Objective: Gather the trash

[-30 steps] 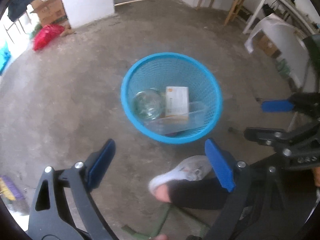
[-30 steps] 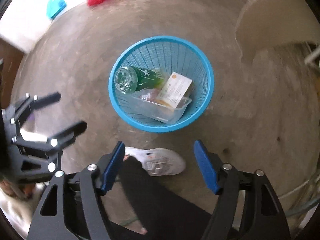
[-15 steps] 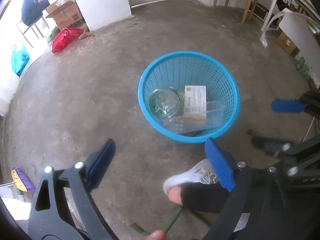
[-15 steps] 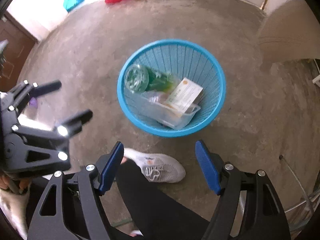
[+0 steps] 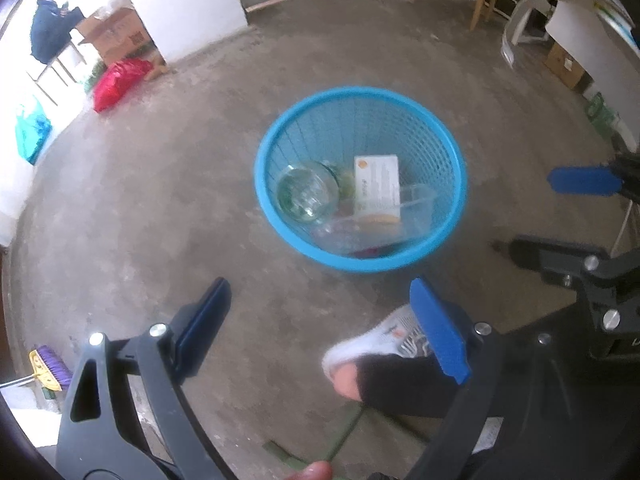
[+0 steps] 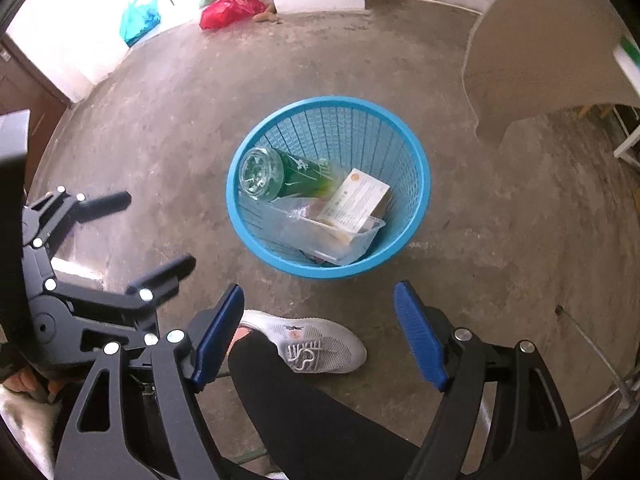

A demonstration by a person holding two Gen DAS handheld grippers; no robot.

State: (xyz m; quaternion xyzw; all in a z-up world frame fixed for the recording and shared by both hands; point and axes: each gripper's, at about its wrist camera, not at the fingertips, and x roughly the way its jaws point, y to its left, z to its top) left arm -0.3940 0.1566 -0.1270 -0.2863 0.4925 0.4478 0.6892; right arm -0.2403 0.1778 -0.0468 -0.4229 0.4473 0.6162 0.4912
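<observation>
While our right hand-held gripper [image 6: 318, 332] has just spread its empty jaws a little wider and the left hand-held gripper [image 5: 320, 322] hangs released too, we see the blue basket [image 6: 416, 184] ahead of both, farther off than before, holding a green bottle [image 6: 296, 172], a box [image 6: 356, 200] and a clear tray [image 6: 320, 236].

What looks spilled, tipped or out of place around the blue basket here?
Nothing stands out. The blue basket stands upright on the floor, with the green bottle, carton and clear tray all inside it.
</observation>
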